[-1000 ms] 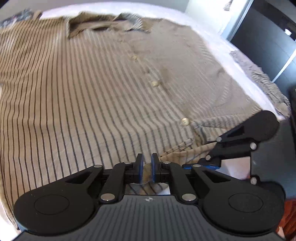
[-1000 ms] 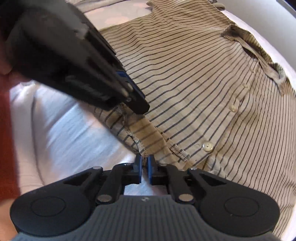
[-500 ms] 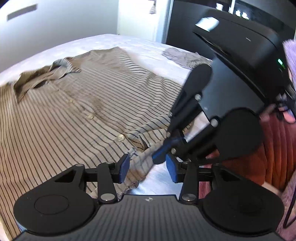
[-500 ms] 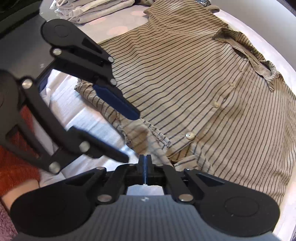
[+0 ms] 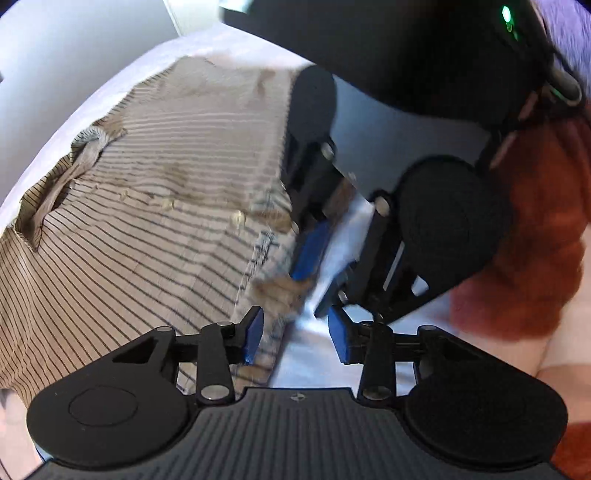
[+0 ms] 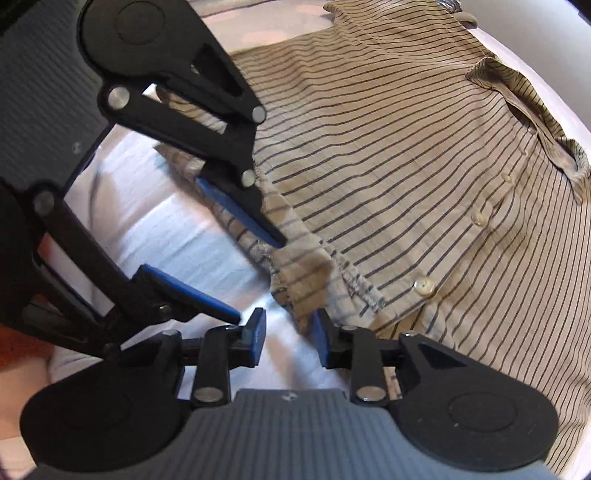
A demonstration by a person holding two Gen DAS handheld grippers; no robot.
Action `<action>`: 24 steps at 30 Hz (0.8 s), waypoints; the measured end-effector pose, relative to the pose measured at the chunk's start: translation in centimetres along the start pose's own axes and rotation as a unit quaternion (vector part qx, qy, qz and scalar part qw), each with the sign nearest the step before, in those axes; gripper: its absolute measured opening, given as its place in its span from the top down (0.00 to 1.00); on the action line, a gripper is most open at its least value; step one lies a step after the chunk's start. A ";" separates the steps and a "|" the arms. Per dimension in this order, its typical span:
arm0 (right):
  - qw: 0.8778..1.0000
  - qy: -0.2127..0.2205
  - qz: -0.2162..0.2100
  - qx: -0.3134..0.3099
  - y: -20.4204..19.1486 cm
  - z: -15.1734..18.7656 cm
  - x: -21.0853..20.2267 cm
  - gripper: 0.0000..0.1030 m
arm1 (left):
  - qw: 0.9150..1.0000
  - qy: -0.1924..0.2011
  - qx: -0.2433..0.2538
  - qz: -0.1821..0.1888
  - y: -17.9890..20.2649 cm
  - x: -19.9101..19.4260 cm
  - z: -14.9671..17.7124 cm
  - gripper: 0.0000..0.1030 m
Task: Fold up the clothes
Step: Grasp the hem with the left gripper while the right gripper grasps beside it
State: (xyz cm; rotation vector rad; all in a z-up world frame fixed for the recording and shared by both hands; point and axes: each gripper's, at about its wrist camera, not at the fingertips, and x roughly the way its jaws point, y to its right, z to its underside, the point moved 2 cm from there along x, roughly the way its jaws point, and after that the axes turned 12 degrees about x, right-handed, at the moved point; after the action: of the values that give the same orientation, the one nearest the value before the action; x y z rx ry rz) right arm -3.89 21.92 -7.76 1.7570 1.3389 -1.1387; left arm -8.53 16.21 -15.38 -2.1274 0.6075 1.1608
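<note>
The striped shirt (image 6: 406,177) lies spread flat on the bed (image 6: 155,229), buttoned front facing up, its collar (image 6: 532,110) at the far end in the right wrist view and a row of pale buttons (image 6: 424,285) running down the placket. The hem corner (image 6: 306,273) is rumpled and bunched right at the near edge, sitting on the white sheet.

Both tools crowd in on that corner. The right gripper (image 6: 287,341) has its fingers partly apart and opening; the blue pad (image 6: 318,341) on one side sits against the bunched hem, the other pad (image 6: 256,338) over bare sheet, and the pads are not pressing the cloth. The left gripper (image 5: 296,336) has its fingers a moderate way apart and closing; the shirt's edge lies between them, beside one pad (image 5: 254,338), with white sheet under the other, and nothing is pinched.

In the right wrist view the left gripper reaches in from the left, one blue pad (image 6: 240,216) lying on the hem. An orange-red sleeve (image 5: 535,236) shows behind the tools. At the far top left, more folded cloth (image 6: 280,26) lies on the bed.
</note>
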 end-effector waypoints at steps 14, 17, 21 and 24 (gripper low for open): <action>0.999 0.014 -0.029 -0.003 1.3 -0.1 -2.9 0.98 | 0.987 0.033 0.086 -0.129 1.3 -0.4 -0.9 0.68; 0.999 0.014 -0.025 -0.016 1.1 -0.3 -3.5 0.98 | 0.984 0.029 0.111 -0.135 1.9 -0.5 -1.5 0.74; 0.999 0.015 -0.027 -0.022 1.3 -0.3 -4.7 0.98 | 0.981 0.011 0.144 -0.131 3.1 -0.1 -1.6 0.78; 0.999 0.016 -0.023 -0.026 1.2 -0.1 -5.6 0.98 | 0.983 0.017 0.137 -0.122 3.2 -0.4 -2.0 0.97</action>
State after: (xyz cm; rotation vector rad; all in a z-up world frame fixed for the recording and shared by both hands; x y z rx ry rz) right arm -3.32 19.46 -2.67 1.7208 1.4226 -1.0955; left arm -9.69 12.56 -15.17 -1.9263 0.4757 0.8547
